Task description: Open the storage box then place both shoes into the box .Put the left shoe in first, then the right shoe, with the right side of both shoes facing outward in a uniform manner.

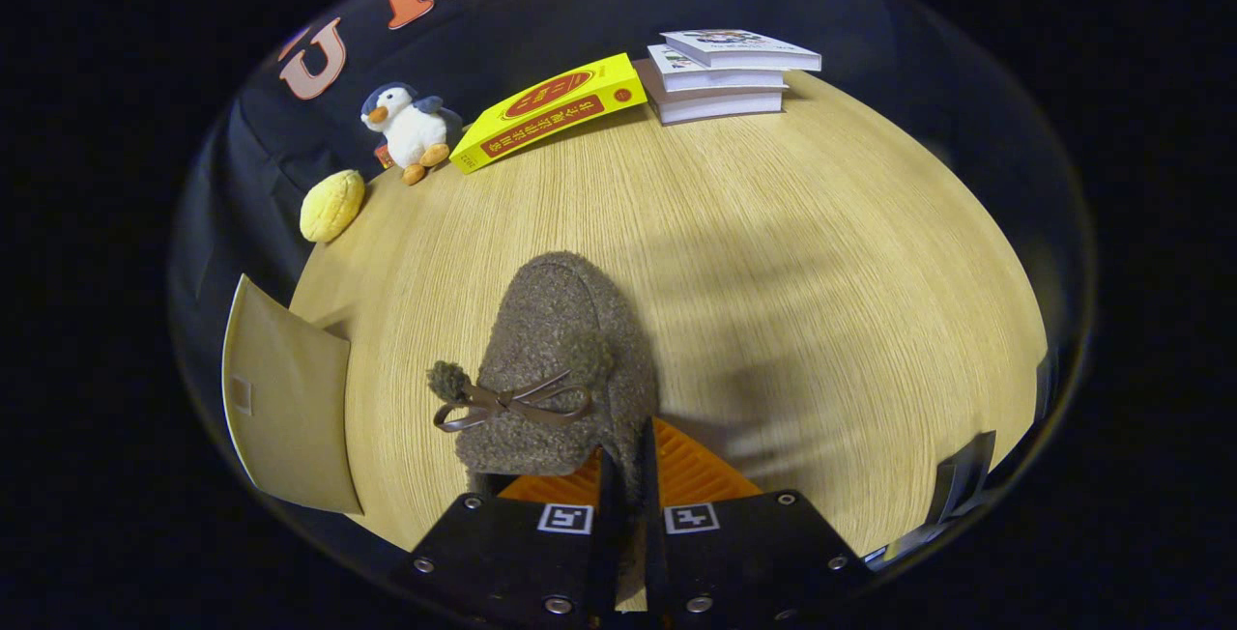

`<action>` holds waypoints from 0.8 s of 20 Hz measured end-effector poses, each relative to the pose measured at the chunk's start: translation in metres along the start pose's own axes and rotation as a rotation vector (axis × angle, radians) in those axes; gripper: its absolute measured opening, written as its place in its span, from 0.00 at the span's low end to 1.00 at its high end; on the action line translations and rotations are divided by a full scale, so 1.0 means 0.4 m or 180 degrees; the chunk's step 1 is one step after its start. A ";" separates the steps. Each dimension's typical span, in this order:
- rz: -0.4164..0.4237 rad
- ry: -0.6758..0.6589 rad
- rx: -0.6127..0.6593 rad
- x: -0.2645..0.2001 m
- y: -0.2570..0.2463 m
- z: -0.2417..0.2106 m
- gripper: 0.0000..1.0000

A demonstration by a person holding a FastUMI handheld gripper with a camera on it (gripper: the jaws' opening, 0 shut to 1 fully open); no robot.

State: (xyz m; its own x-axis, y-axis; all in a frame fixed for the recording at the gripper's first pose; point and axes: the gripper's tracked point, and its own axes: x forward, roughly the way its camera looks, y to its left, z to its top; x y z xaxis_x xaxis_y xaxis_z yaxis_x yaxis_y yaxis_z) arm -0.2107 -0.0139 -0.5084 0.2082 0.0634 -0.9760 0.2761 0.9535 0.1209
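Gripper view puts us right behind the shoe [560, 369], a fuzzy brown slipper with a thin bow and a pompom, and the fingers [626, 480] are pinched close together on the rim of its heel, a thin strip of the fuzzy collar clamped between them. That grip makes sense: the heel edge is the one firm, narrow part a two-finger tool can bite, and it leaves the toe pointing away over the desk [773, 224], so the shoe can be swung round to face whichever way the box needs. Whether the sole is touching the wood or hanging just above it, I cannot tell. Off beside the shoe stands a tan flap [285, 408], very likely the storage box's opened lid. Well beyond, along the far side, sit a yellow plush [332, 207], a toy penguin [411, 128], a yellow book [551, 113] leaning, and a stack of white books [725, 70].
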 end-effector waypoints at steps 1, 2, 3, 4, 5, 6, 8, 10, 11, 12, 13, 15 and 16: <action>-0.0020 0.0047 0.0082 -0.004 -0.002 -0.004 0.08; -0.0026 0.0067 0.0152 -0.011 0.001 -0.003 0.07; -0.0004 0.0050 0.0190 -0.024 0.010 0.001 0.05; 0.0022 0.0028 0.0207 -0.037 0.019 0.006 0.05; 0.0042 0.0016 0.0213 -0.051 0.028 0.011 0.05; 0.0046 0.0009 0.0224 -0.065 0.039 0.016 0.05; 0.0053 -0.0011 0.0239 -0.098 0.066 0.027 0.05; 0.0072 -0.0027 0.0235 -0.133 0.100 0.040 0.05; 0.0069 -0.0033 0.0223 -0.151 0.115 0.046 0.05; 0.0056 -0.0044 0.0208 -0.168 0.132 0.053 0.05; 0.0048 -0.0049 0.0180 -0.186 0.152 0.058 0.05; 0.0057 -0.0059 0.0129 -0.222 0.198 0.068 0.05; 0.0079 -0.0064 0.0121 -0.237 0.225 0.071 0.05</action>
State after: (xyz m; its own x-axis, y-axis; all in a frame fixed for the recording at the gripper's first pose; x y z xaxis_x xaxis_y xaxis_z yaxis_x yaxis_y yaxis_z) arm -0.1789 0.0577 -0.3996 0.2341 0.0807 -0.9689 0.3059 0.9398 0.1522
